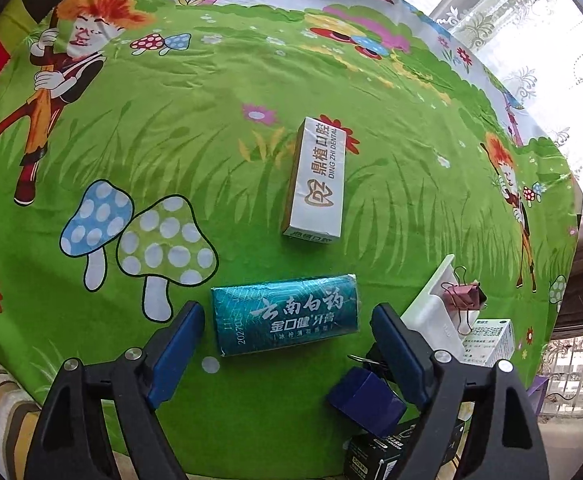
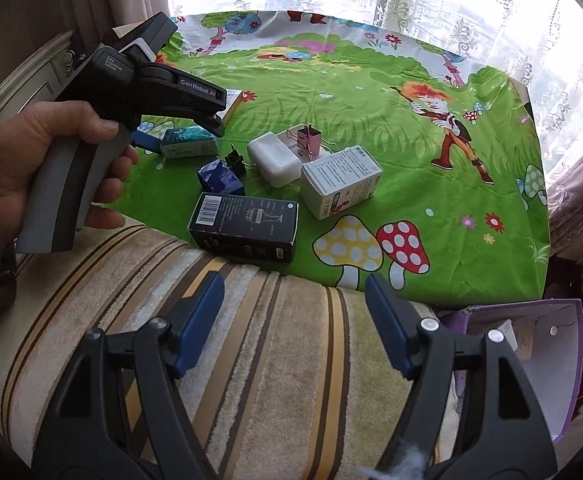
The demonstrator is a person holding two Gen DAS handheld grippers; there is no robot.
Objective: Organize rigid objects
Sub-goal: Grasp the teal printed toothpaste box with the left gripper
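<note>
Teal box [image 1: 286, 314] lies flat on the green cloth [image 1: 251, 420], between your left gripper's [image 1: 287, 344] spread jaws, untouched. Likely light, stiff cardboard; pinch its short ends. Right gripper [image 2: 294, 322] hangs apart, empty.

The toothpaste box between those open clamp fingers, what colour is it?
Teal toothpaste box with white lettering, clearest in the left wrist view.

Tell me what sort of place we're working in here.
Most likely a home living room or bedroom, not a lab: lace curtains over a bright window, a cartoon-print cloth as the work surface, and a striped plush cover as on a sofa or bed.
</note>
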